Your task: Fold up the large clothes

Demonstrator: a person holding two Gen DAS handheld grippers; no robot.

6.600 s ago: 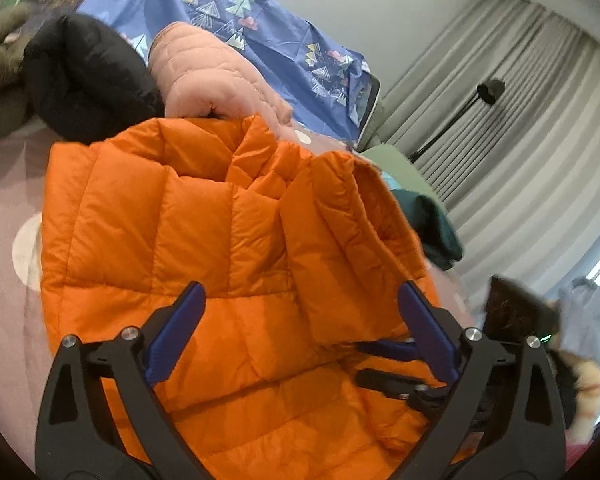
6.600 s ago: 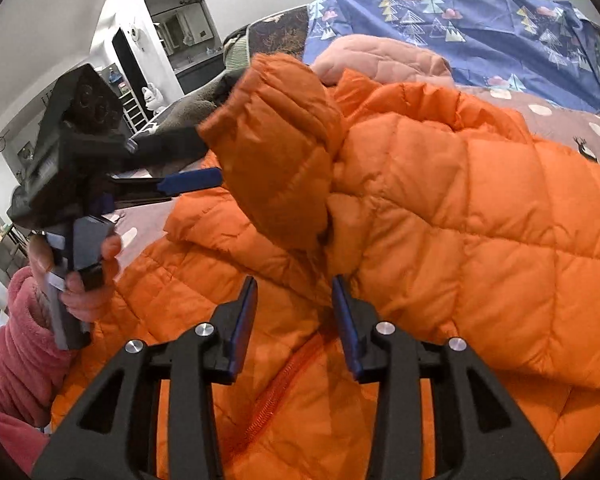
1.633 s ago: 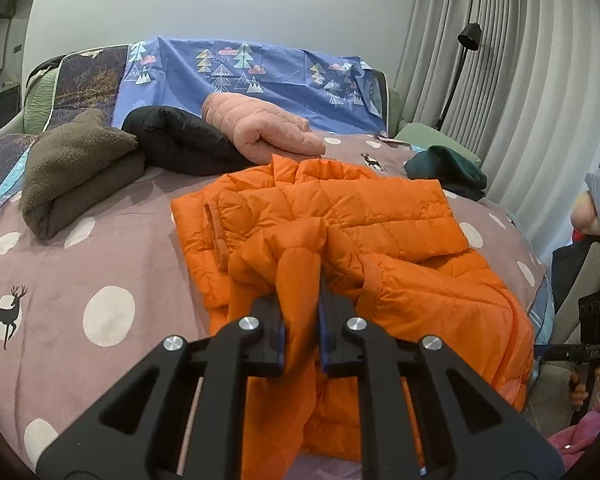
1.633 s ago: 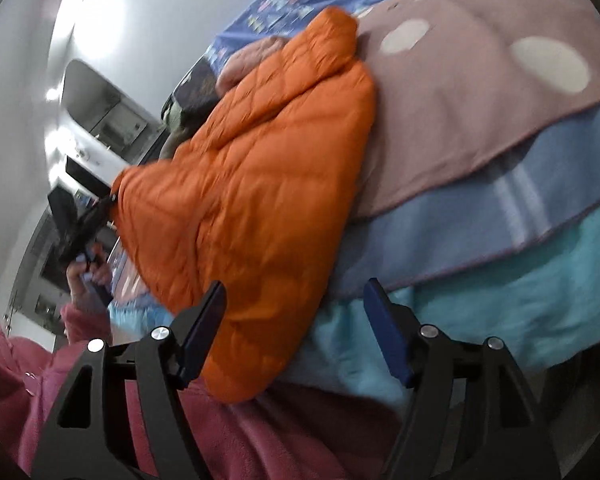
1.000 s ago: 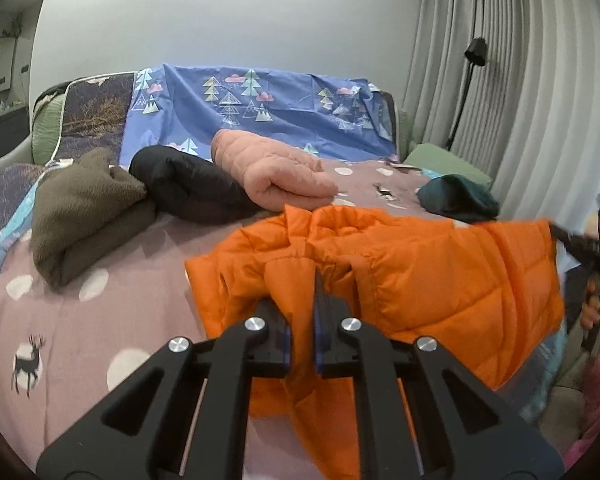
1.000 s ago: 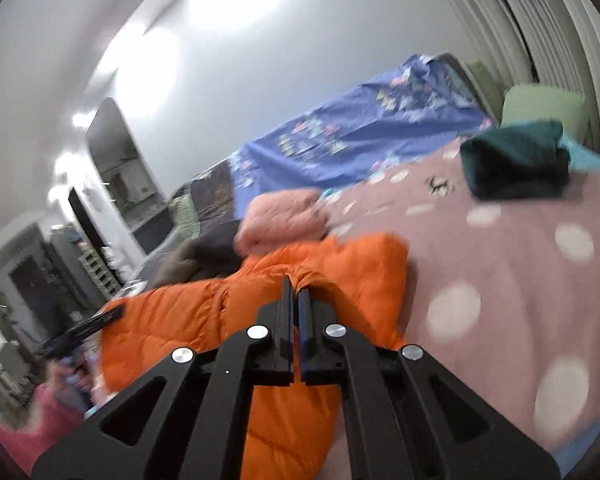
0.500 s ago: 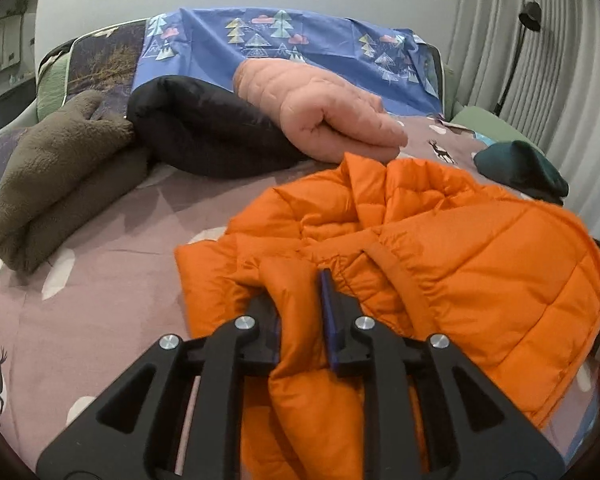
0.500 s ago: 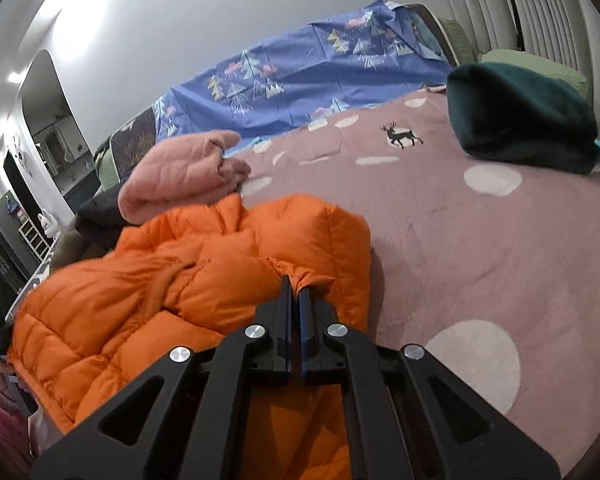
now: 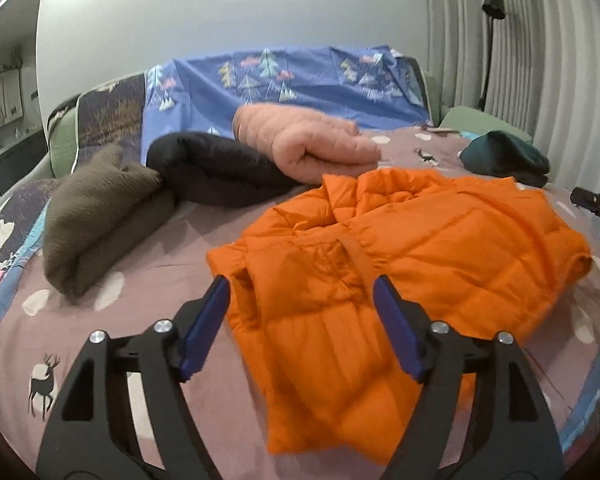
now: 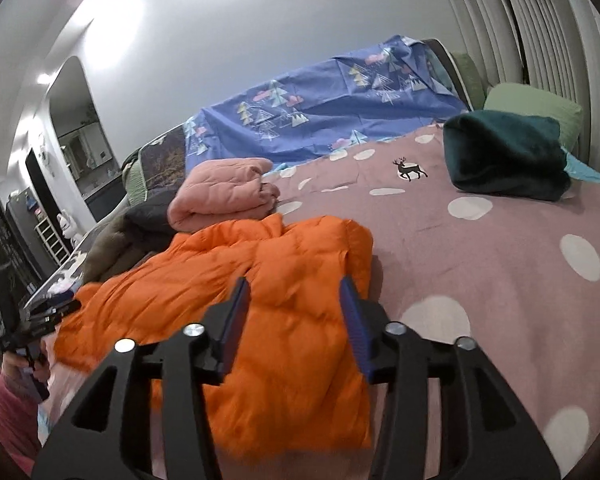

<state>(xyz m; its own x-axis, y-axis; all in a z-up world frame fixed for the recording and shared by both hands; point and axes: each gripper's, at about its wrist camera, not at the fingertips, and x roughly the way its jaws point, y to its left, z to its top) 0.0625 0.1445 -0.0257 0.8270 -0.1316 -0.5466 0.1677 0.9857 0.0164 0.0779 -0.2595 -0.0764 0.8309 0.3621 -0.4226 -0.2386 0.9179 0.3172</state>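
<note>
An orange puffer jacket (image 9: pixel 420 248) lies folded over on the mauve dotted bed cover (image 9: pixel 148 264). My left gripper (image 9: pixel 302 292) hovers over the jacket's left corner, its jaws opening, and the blue pads stand clear of the fabric. In the right wrist view the same jacket (image 10: pixel 260 292) spreads to the left, and my right gripper (image 10: pixel 294 288) is over its right edge with jaws opening and the pads off the fabric. The tip of the right gripper (image 9: pixel 596 202) shows at the far right of the left wrist view.
Folded clothes lie behind the jacket: an olive fleece (image 9: pixel 96 216), a black puffer (image 9: pixel 216 172) and a pink puffer (image 9: pixel 304 144). A dark green bundle (image 10: pixel 504 156) sits at the back right. A blue tree-print sheet (image 9: pixel 284 80) covers the headboard. A hand in a pink sleeve (image 10: pixel 12 404) holds the left gripper.
Both grippers were shut on the jacket's front edge and carried it forward over the rest; now both have let go and opened, and the jacket lies flat, folded.
</note>
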